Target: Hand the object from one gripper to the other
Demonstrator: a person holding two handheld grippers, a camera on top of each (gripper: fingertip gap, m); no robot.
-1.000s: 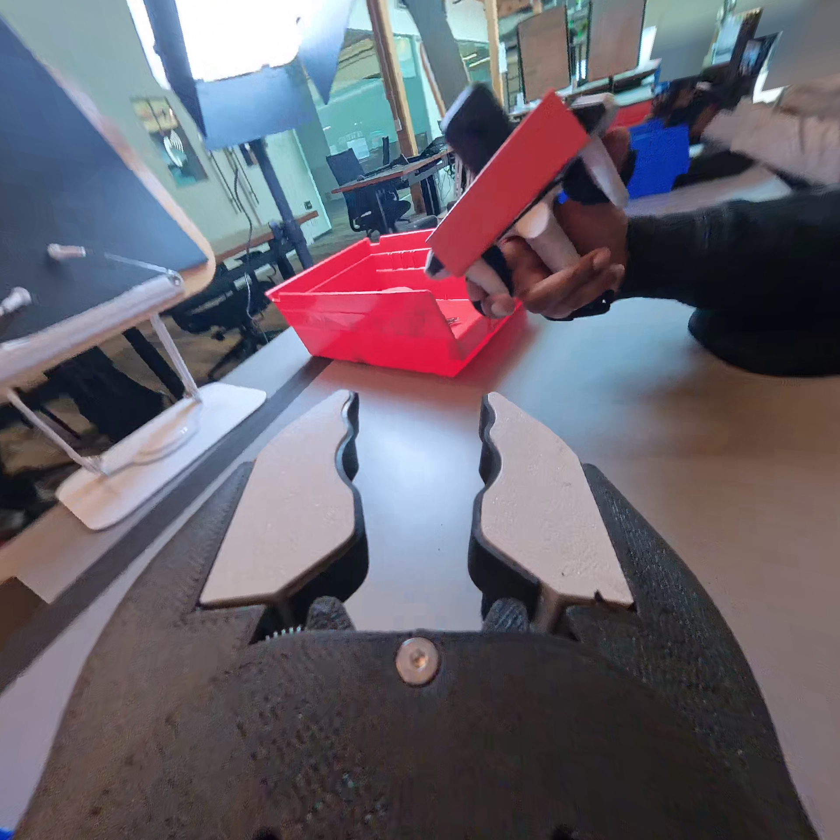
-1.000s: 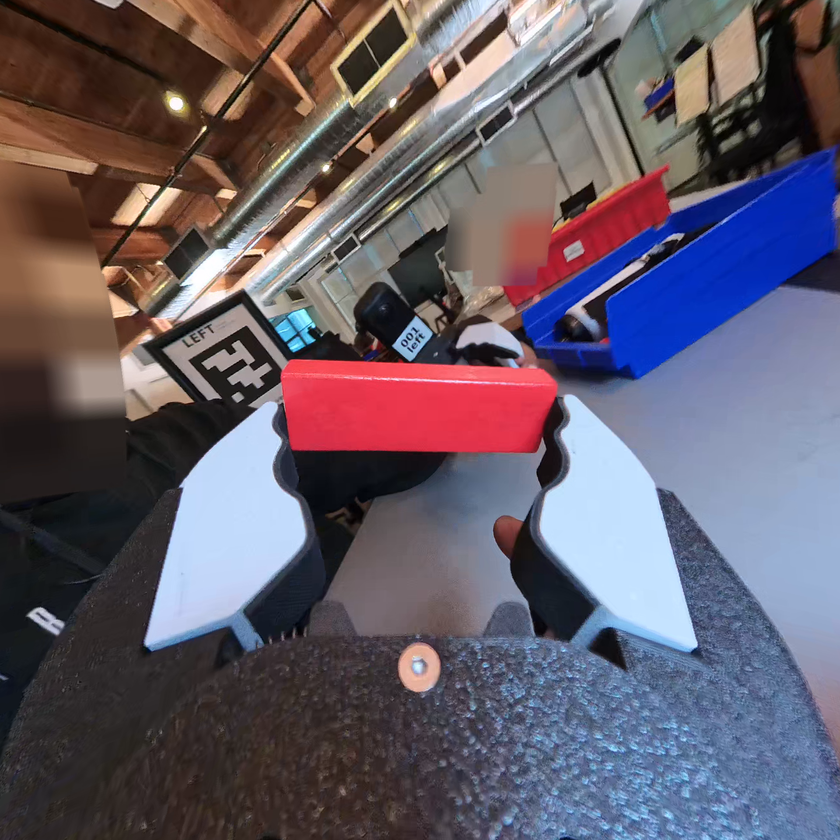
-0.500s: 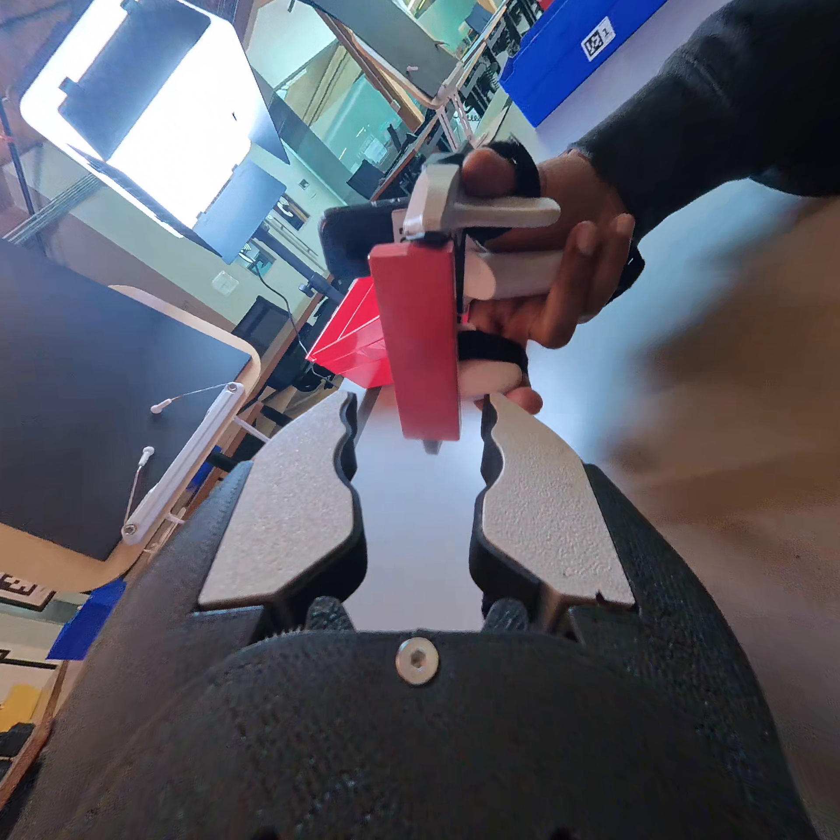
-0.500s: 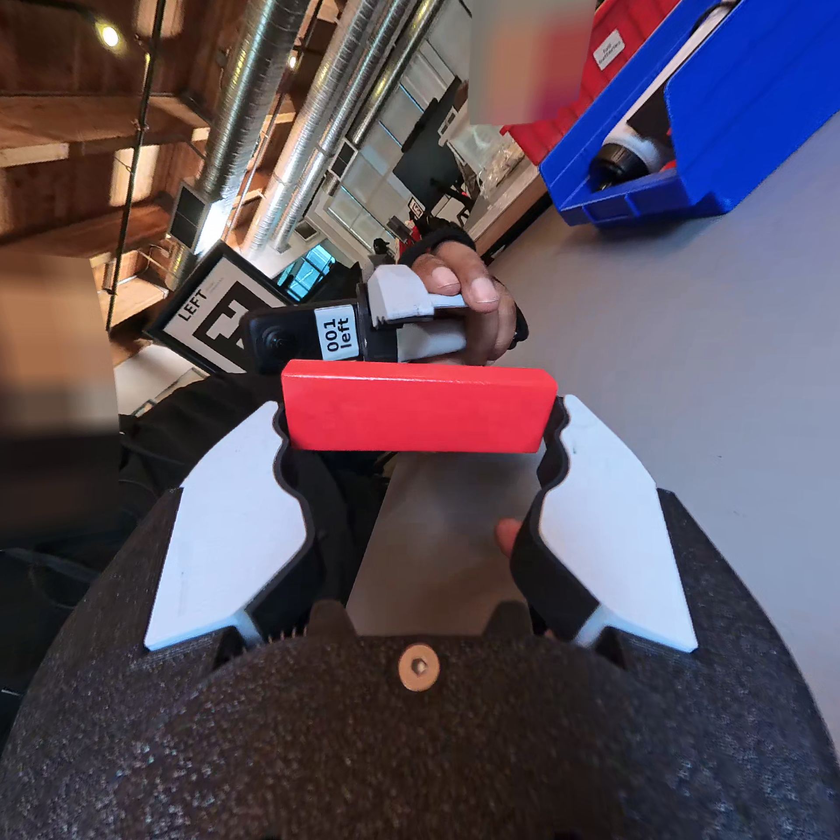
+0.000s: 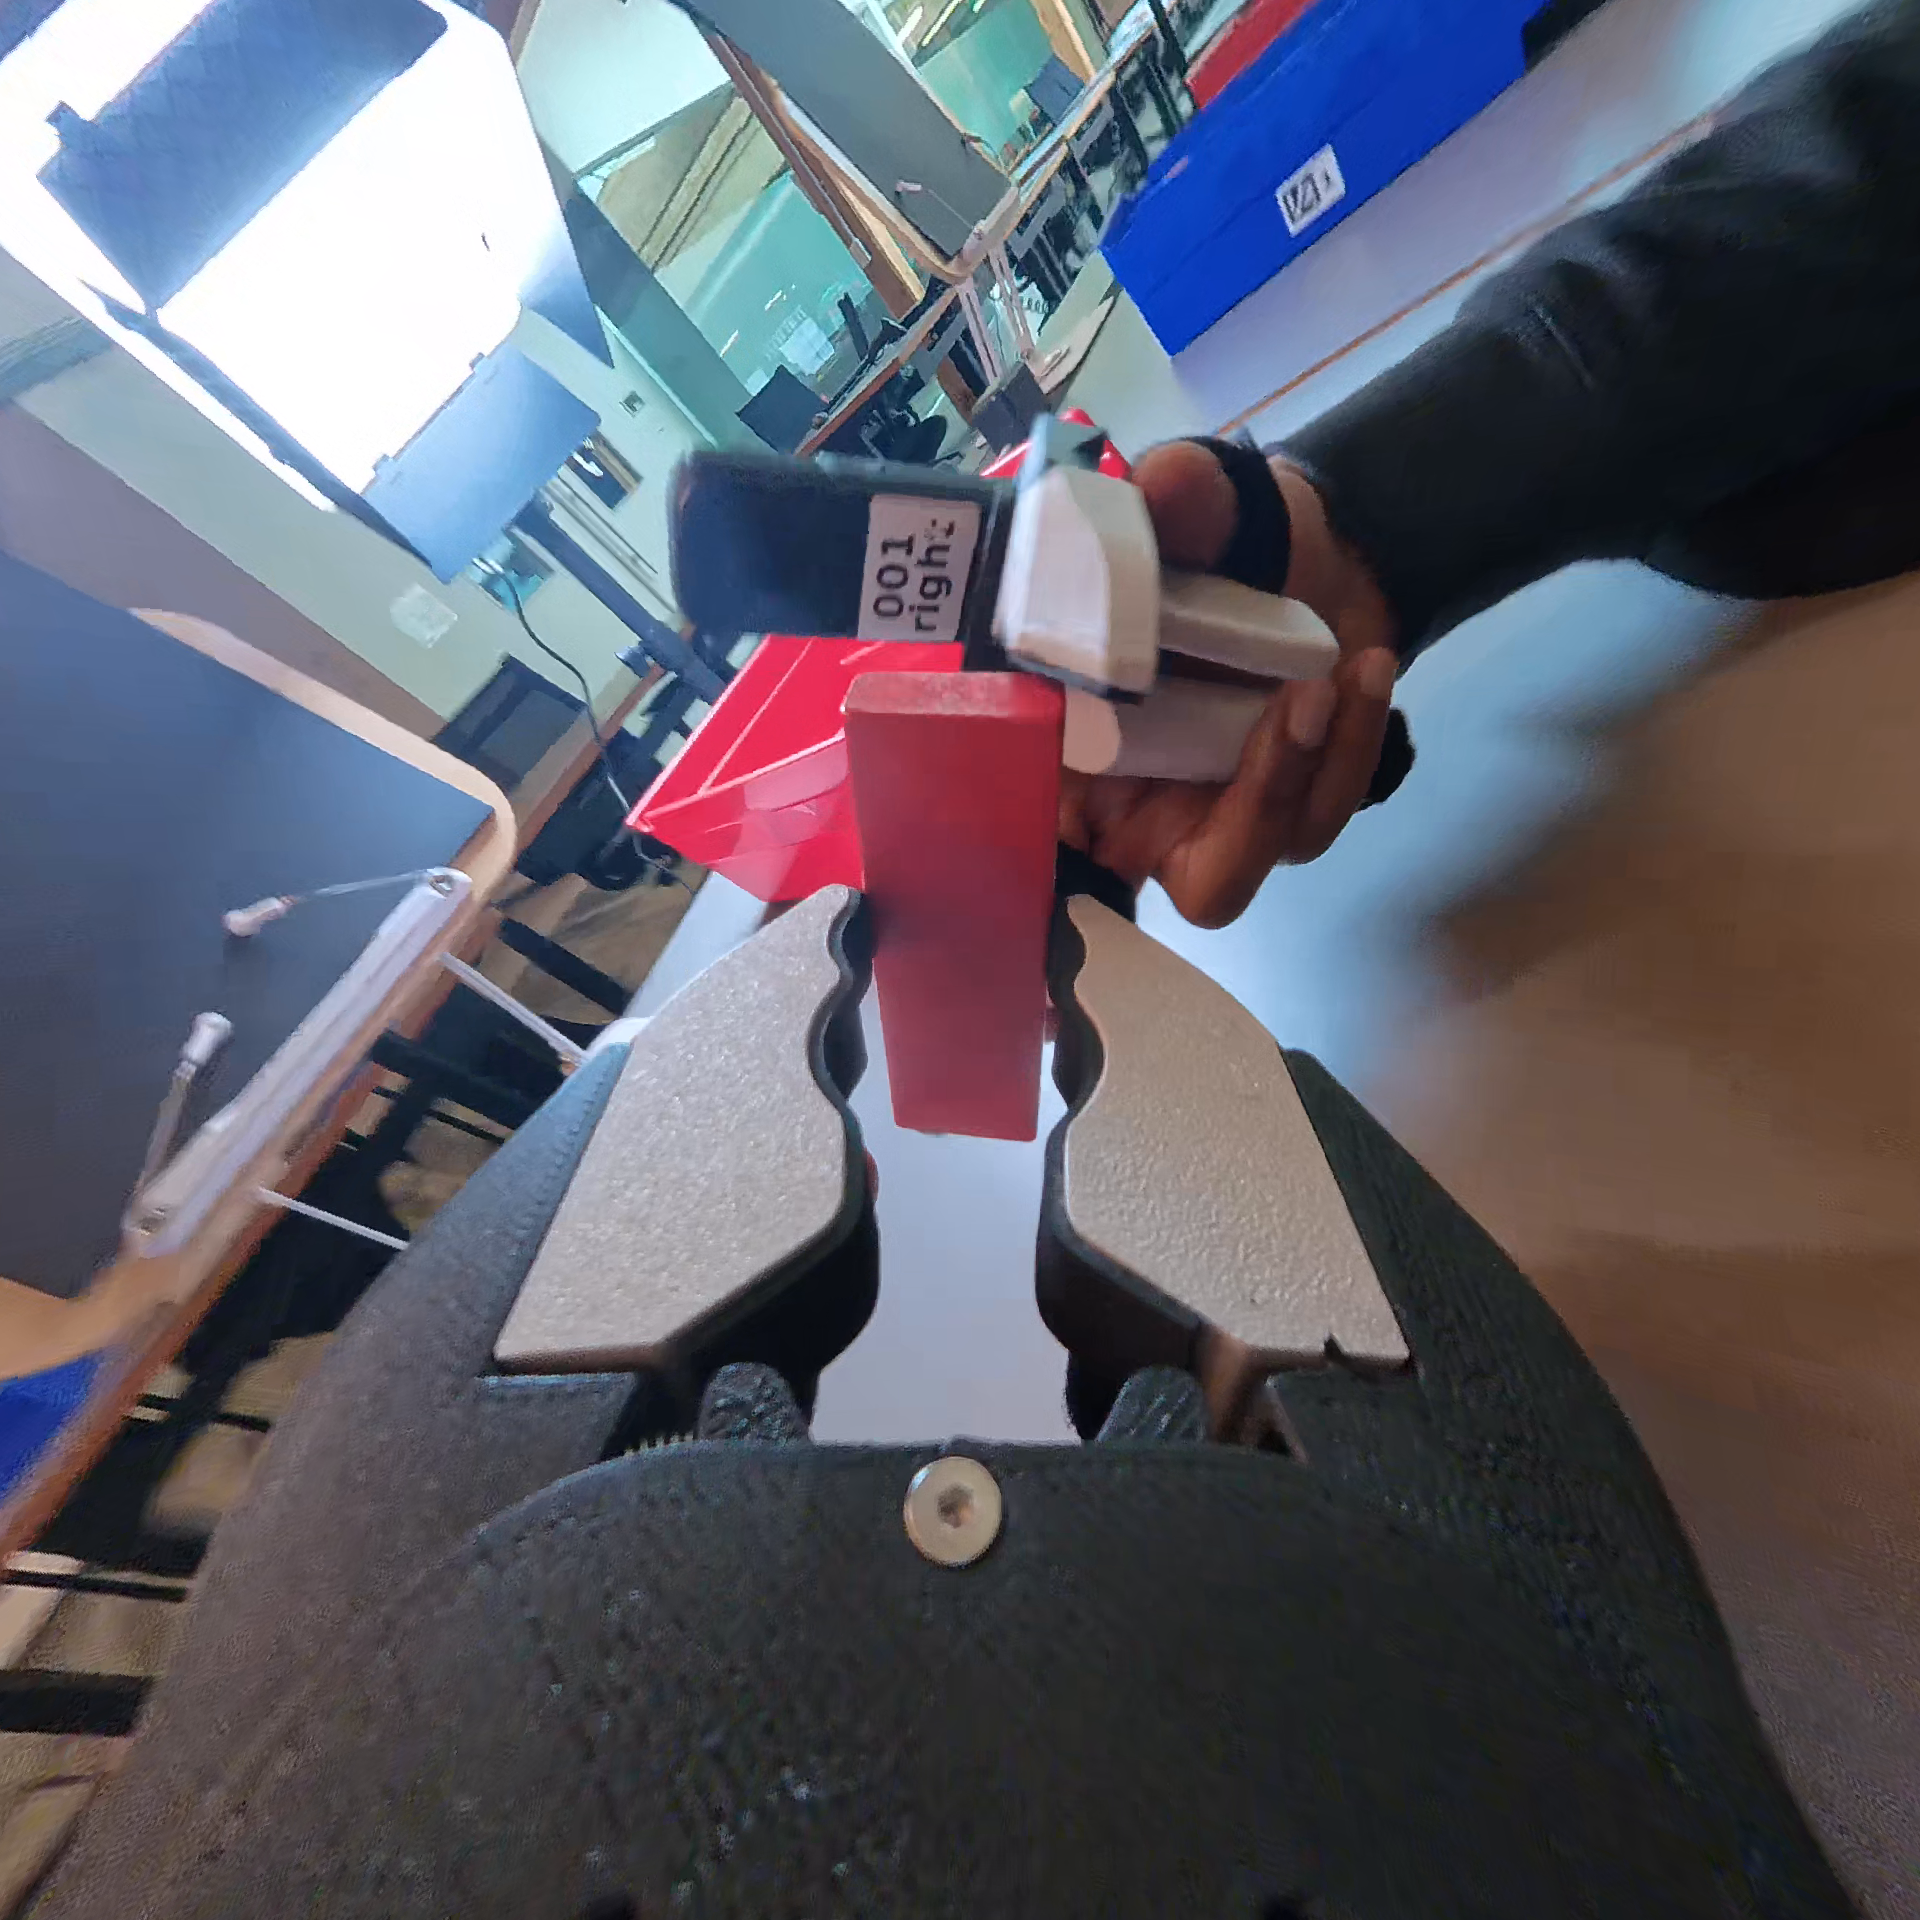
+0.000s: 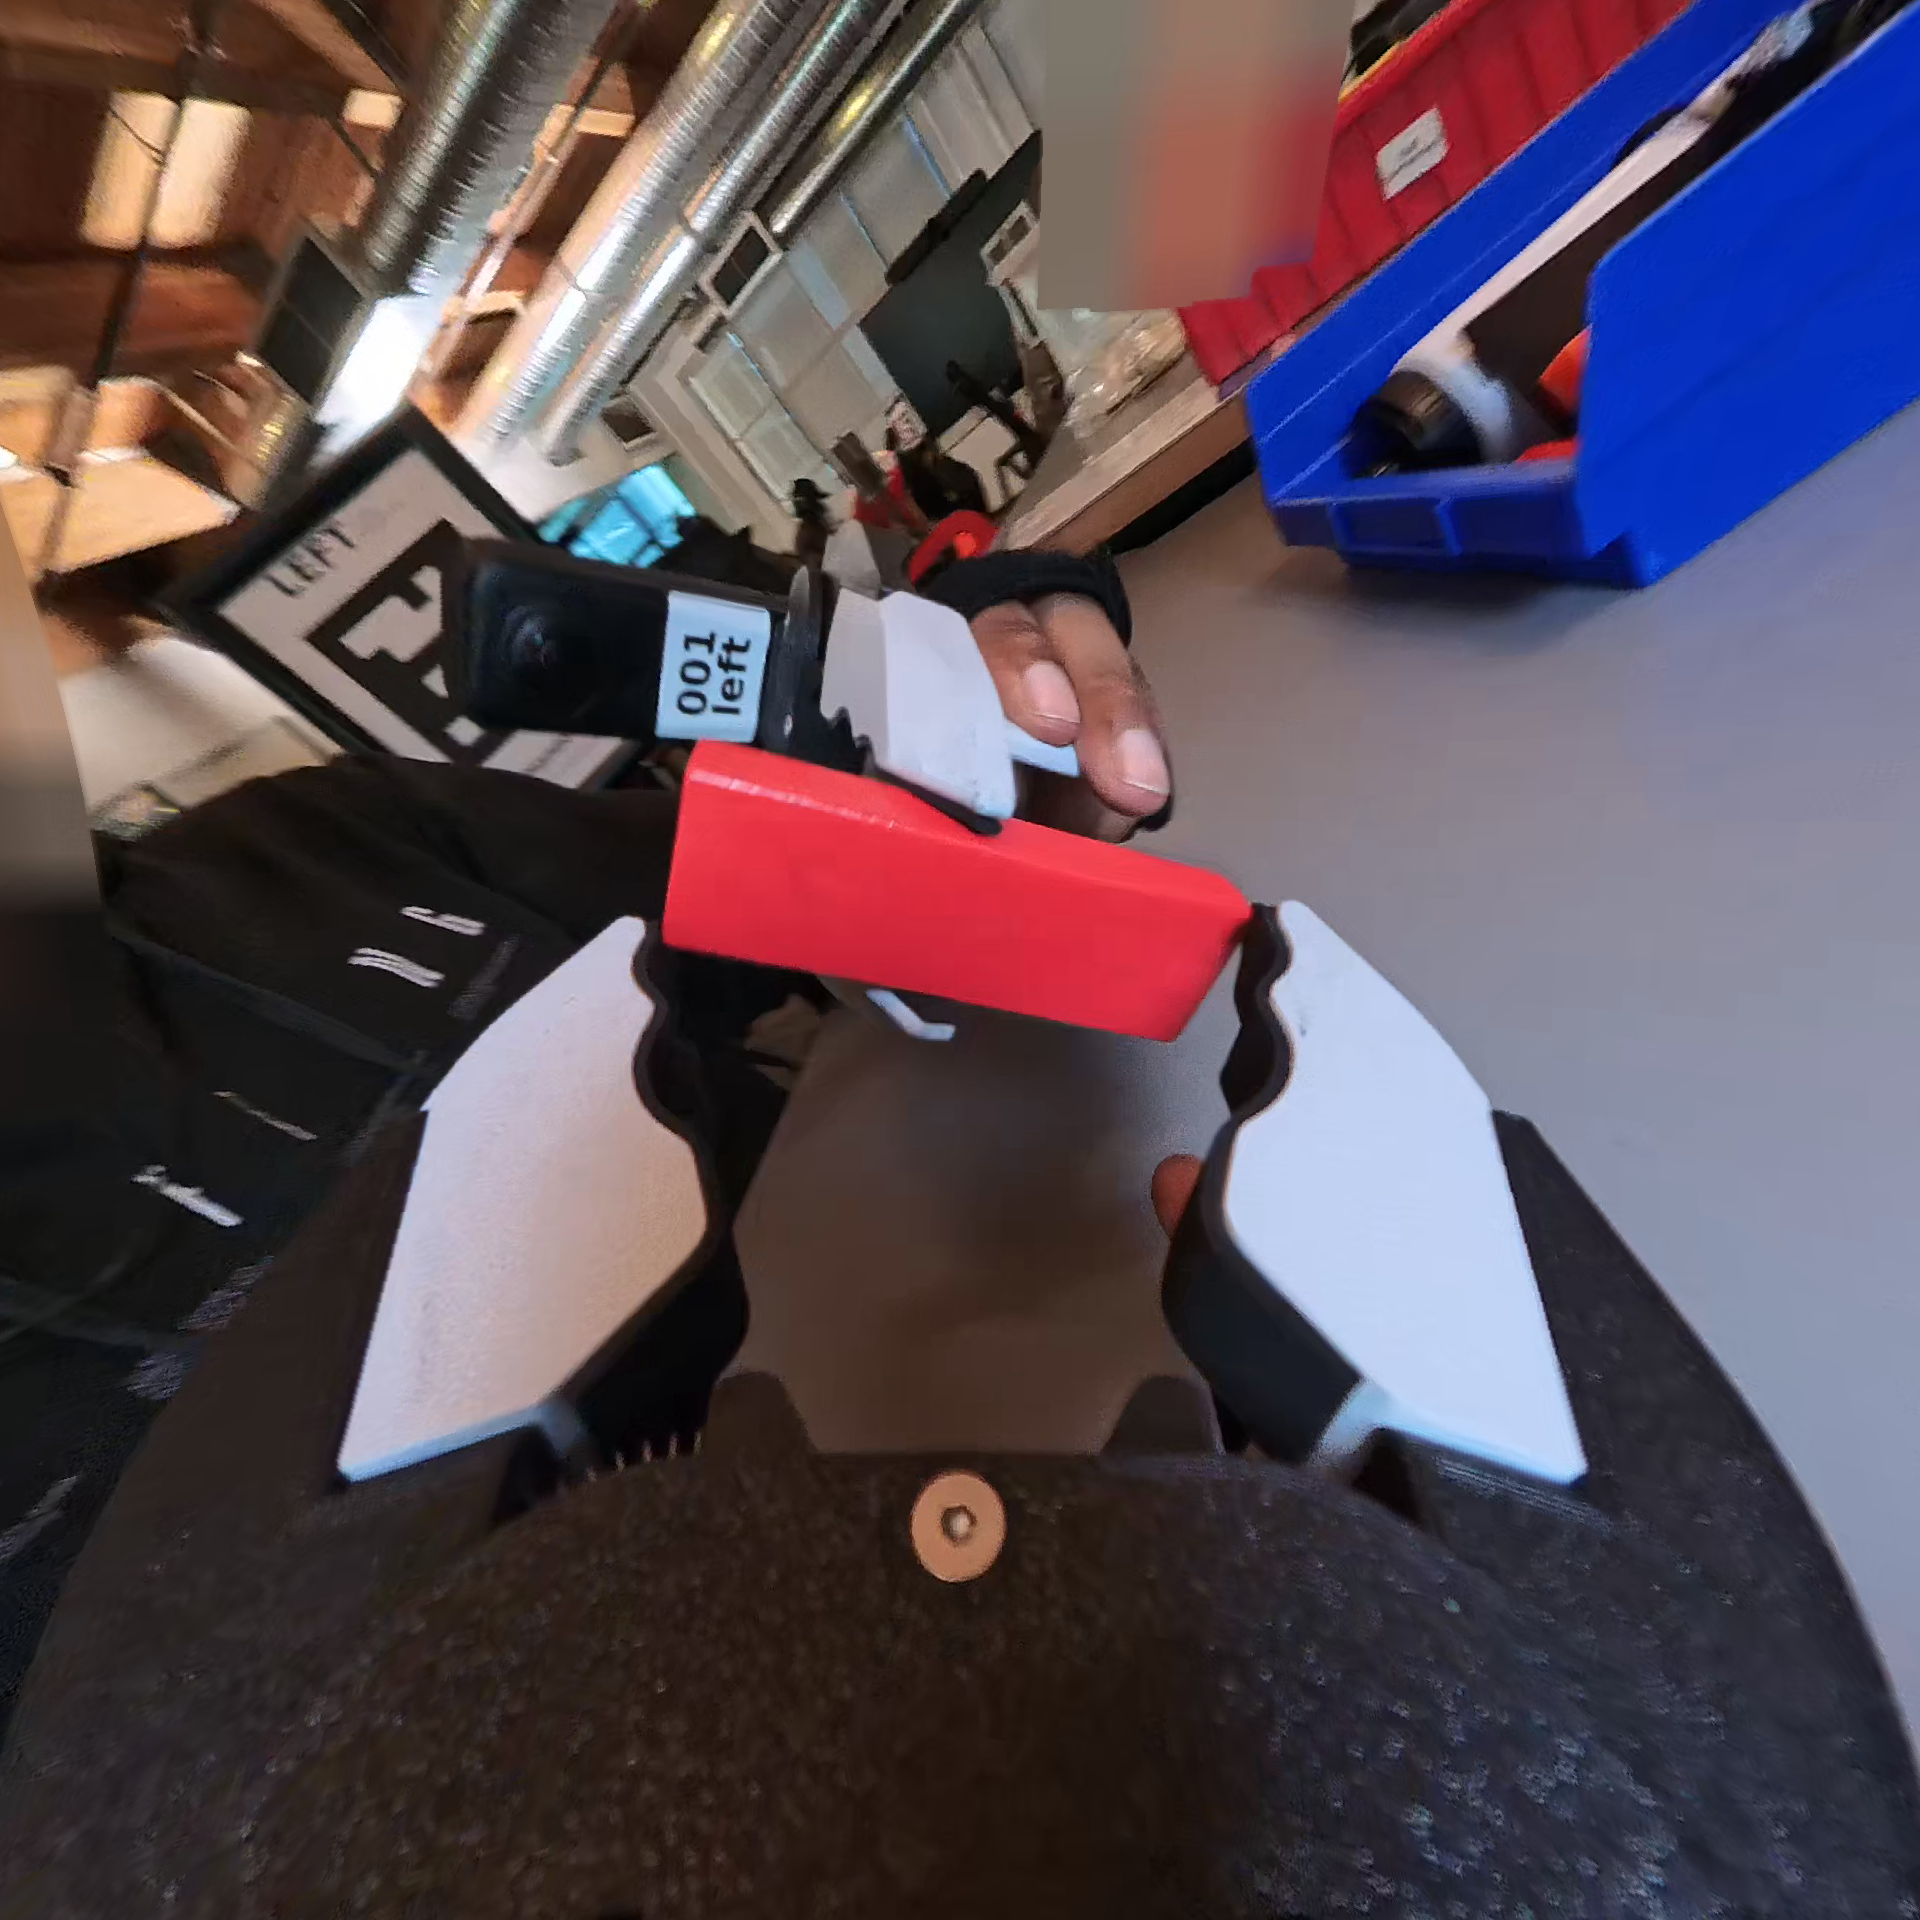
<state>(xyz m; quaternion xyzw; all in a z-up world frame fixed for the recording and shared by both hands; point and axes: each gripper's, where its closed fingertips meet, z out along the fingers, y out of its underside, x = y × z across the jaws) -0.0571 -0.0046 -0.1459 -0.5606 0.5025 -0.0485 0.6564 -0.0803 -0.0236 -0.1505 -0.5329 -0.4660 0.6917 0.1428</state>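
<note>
A red block (image 5: pixel 956 914) stands upright between my left gripper's (image 5: pixel 956 920) fingertips. Both pads press on its narrow sides near its lower part. My right gripper's white finger (image 5: pixel 1070 582) and the hand holding it sit at the block's top end. In the right wrist view the red block (image 6: pixel 935 914) spans my right gripper (image 6: pixel 961 925) end to end, tilted, with its ends against both fingertips. There the left gripper's white fingers (image 6: pixel 925 707) clamp the block from above and below, near its left half. Both grippers hold the block in the air over the grey table (image 6: pixel 1558 831).
A red bin (image 5: pixel 758 790) sits on the table behind the block. A blue bin (image 6: pixel 1714 364) with items in it stands at the far right, with a red bin (image 6: pixel 1455 156) behind it. A black board on a white stand (image 5: pixel 208 831) is at the left. A marker board (image 6: pixel 384 582) stands behind the left gripper. My left and right fingertips are right by each other.
My left gripper moved up to the block and its fingers closed onto it. The block has tilted in the right gripper's grasp. The right gripper's fingers have hardly moved.
</note>
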